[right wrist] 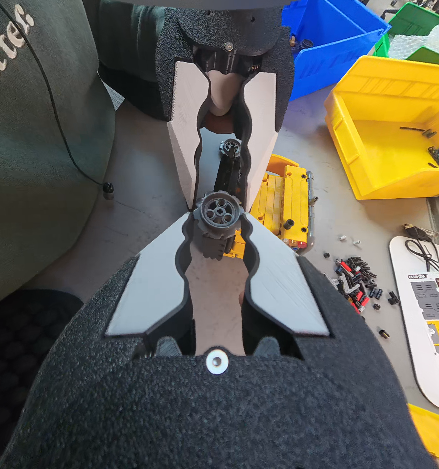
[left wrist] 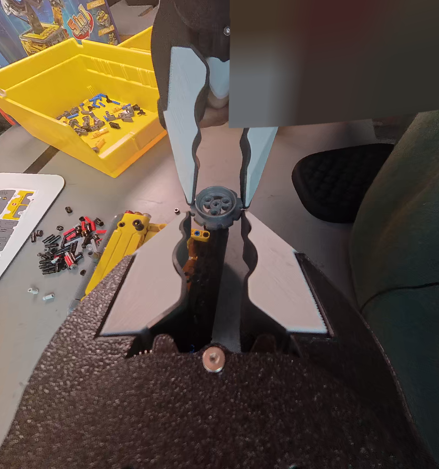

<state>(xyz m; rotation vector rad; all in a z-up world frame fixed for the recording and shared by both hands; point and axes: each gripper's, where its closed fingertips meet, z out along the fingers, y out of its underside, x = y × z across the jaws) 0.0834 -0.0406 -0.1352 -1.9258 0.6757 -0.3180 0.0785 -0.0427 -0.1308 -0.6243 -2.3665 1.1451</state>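
Two grippers meeting tip to tip around a grey wheel [left wrist: 214, 206], held above a grey tabletop [left wrist: 137, 172]. Right gripper [right wrist: 216, 215]: fingers partly apart, both tips pressed against the wheel's toothed rim, gripping it from either side. Left gripper [left wrist: 216, 212]: fingers parted to about the same width, tips right at the same rim from the opposite direction; cannot tell whether actually clamping or only touching.

Behind the wheel, in the right wrist view, a black beam assembly [right wrist: 228, 172] running away between the left gripper's fingers, with a second small wheel [right wrist: 230, 146] at its far end. Just below and beside the wheel, a yellow brick model [right wrist: 284, 203] lying on the table. Farther from the wheel on that same side, a heap of black, red and grey pins [left wrist: 66, 251] and a white sticker sheet [left wrist: 48, 187]. Well beyond the wheel, a yellow bin [left wrist: 61, 83] with small dark and blue parts, and a blue bin [right wrist: 327, 63]. On the wheel's other side, dark green fabric [right wrist: 35, 152].
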